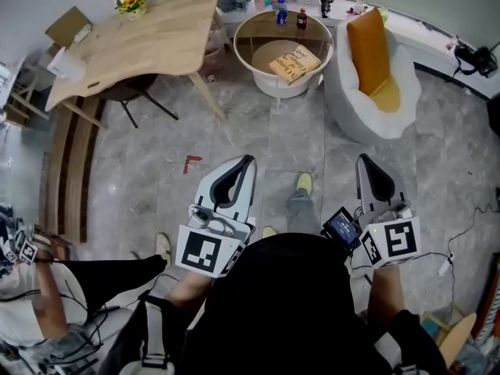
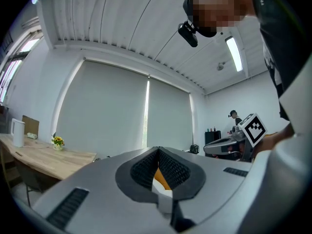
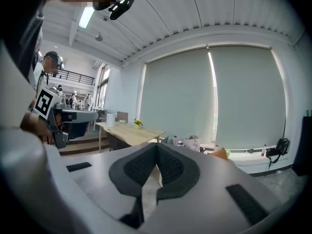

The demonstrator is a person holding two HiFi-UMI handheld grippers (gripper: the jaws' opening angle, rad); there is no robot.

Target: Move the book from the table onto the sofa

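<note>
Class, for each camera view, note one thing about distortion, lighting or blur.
Head view: evenly lit, sharp, the book clear on the round table. Left gripper view: fisheye, dark corners, glaring ceiling lamp. Right gripper view: fisheye too, window blinds curved.

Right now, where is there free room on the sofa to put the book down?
On the sofa, the orange seat in front of the upright cushion is bare. The round table is bare left of the book; bottles crowd its far rim.
</note>
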